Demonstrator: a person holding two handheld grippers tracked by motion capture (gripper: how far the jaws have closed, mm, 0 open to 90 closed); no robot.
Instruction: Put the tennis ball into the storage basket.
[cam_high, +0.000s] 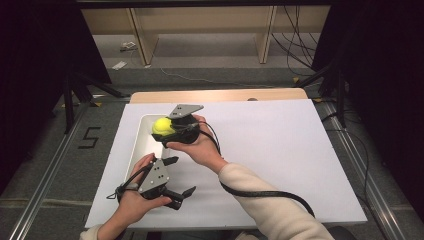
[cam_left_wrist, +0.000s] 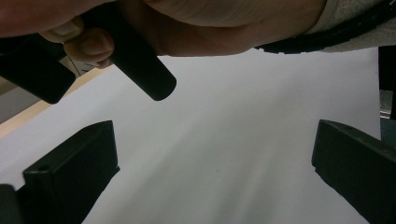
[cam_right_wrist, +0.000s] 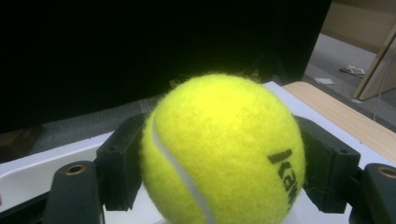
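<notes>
A shallow rectangular plastic tray (cam_high: 141, 145) lies on the flat board-covered surface (cam_high: 280, 150), toward nine o'clock of its centre. The right tongs (cam_high: 161, 131) hang over the tray's twelve o'clock end, with the fuzzy round tennis ball (cam_high: 162, 126) between their jaws. The left tongs (cam_high: 181, 177) sit at six o'clock of them, just beside the tray's near end.

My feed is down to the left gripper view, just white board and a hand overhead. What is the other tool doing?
Observer: The right tool is shut on a yellow tennis ball, one jaw on each side.
Operator: Where is it over the table?
Observer: In the high view the ball hangs above a white tray at the board's left.
Operator: And my own tool?
Observer: The left tool is open, near the table's front edge, beside the tray's near end.
</notes>
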